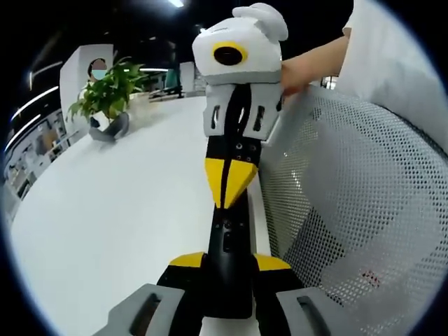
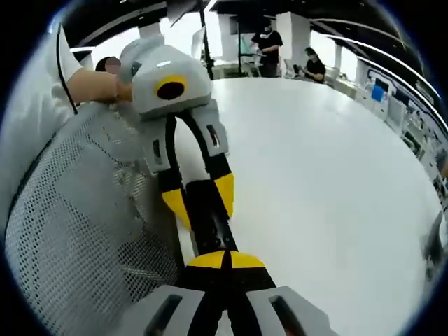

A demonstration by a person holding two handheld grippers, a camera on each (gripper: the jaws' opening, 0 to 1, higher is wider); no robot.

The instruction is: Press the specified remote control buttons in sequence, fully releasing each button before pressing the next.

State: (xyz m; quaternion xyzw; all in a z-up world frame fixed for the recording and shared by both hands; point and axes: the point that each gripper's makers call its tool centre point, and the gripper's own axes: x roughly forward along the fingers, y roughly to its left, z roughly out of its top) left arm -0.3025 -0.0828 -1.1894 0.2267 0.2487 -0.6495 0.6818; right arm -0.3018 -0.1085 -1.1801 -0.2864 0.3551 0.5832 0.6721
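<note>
In the left gripper view, a slim black remote control [image 1: 227,238] runs away from me between the yellow pads [image 1: 186,260] of my left gripper [image 1: 229,264], which is shut on its near end. My right gripper [image 1: 229,183] comes in from the top with its yellow tips together, pointing down onto the remote's face. In the right gripper view, my right gripper [image 2: 224,260] is shut, its joined yellow tips resting on the remote [image 2: 208,220]. The left gripper [image 2: 201,199] clasps the remote's far end there. The buttons are too dark to tell apart.
A wide white table [image 1: 126,210] lies under the remote. A grey mesh chair back [image 1: 350,210] stands close beside it, also visible as the mesh chair back [image 2: 77,231]. A potted plant [image 1: 108,91] sits at the far table edge. People [image 2: 269,42] are in the background.
</note>
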